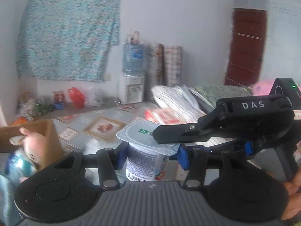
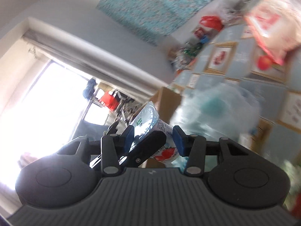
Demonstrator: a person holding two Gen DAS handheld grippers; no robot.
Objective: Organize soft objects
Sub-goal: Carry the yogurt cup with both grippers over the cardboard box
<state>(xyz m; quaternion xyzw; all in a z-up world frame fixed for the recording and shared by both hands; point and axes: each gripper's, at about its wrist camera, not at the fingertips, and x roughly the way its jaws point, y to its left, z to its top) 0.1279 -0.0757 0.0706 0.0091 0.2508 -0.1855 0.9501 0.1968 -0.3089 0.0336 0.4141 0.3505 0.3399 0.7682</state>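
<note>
Both claws, left [image 1: 150, 155] and right [image 2: 153, 138], clamp one yogurt cup [image 1: 144, 162].

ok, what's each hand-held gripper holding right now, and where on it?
Both are on one yogurt cup. Left hand-held gripper clamps its body just under the foil rim. Right hand-held gripper spans the cup top to bottom, one finger on the lid.

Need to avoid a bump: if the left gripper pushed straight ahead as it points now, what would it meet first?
The left gripper already clamps the yogurt cup. Beyond it, the right gripper's finger lies across the lid; depth is unclear, but probably that.
</note>
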